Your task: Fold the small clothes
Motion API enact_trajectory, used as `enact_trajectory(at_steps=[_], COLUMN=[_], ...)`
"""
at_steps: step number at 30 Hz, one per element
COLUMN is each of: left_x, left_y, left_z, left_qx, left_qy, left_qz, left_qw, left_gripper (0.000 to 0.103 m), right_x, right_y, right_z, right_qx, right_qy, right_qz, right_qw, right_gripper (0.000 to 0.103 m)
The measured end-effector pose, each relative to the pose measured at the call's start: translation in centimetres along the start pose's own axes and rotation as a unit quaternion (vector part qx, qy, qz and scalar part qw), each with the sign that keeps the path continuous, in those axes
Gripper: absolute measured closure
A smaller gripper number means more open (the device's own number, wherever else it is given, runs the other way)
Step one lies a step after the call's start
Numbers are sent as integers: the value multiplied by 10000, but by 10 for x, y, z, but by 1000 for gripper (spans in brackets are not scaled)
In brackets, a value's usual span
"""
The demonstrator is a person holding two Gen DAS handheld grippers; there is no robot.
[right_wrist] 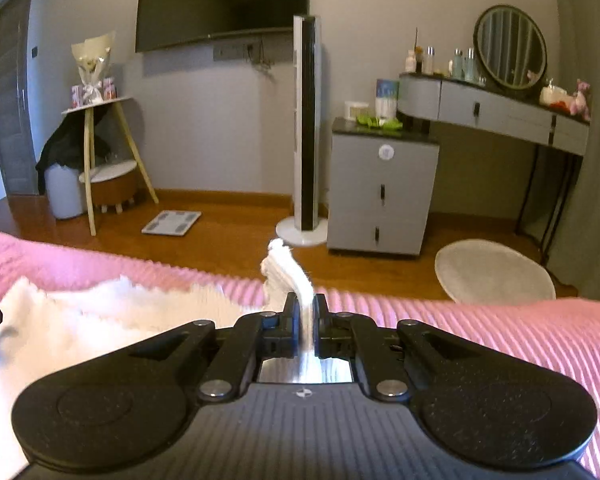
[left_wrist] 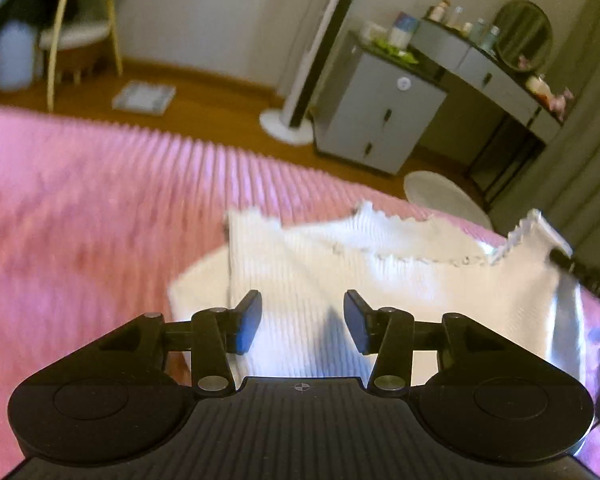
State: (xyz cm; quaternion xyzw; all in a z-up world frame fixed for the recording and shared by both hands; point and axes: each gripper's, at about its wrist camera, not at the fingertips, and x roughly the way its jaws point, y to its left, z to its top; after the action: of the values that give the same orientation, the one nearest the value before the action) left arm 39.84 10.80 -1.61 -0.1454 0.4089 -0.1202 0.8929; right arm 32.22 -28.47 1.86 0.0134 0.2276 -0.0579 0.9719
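A small white ribbed garment (left_wrist: 380,280) with a scalloped edge lies on the pink ribbed bedspread (left_wrist: 80,220). My left gripper (left_wrist: 302,322) hovers just above it, open, with only cloth below the gap and nothing pinched. At the right edge of the left wrist view, the garment's far corner (left_wrist: 540,232) is lifted. In the right wrist view my right gripper (right_wrist: 305,312) is shut on that white corner (right_wrist: 286,268), which sticks up past the fingertips. The rest of the garment (right_wrist: 60,320) trails to the left.
The bedspread's far edge (right_wrist: 420,304) drops to a wooden floor. Beyond stand a grey drawer cabinet (right_wrist: 380,192), a tower fan (right_wrist: 306,128), a round white stool (right_wrist: 496,272), a vanity with a round mirror (right_wrist: 508,48) and a floor scale (right_wrist: 172,222).
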Motion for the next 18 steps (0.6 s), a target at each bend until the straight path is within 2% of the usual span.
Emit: enact_trajectory(at_steps=[2,4,6,10,14,16,18], left_x=[4,4,2,-2,8,17,21], left_y=[7,10,13,18,23,21,19], left_z=[1,5,8,7,5,5,5], left_qx=[-171,-295,-423,-428,-604,-535,-428], left_qy=[-9,-92,-125,-178,96,182,169], left_qz=[-53,172,230,352,-1,33,79], left_qw=[9998,9994,9988,9983,9981,9984,9989], left_gripper=[53,52,50,47,47,51,61], right_x=[2,3,4,6,13,20,26], right_y=[-6,-9,-12,-21,-26,-31,-33], right_z=[-7,-12,-15,-19,-24,-26,-28], right_qx=[128,175,212,334,478,668,766], right_qy=[114,161,177,201,380,601,744], right_qz=[19,13,12,44,13,66,71], right_qw=[9999,9997,9996,9992,9981,9959,9943], right_gripper=[97,97,97,97,95,93,88])
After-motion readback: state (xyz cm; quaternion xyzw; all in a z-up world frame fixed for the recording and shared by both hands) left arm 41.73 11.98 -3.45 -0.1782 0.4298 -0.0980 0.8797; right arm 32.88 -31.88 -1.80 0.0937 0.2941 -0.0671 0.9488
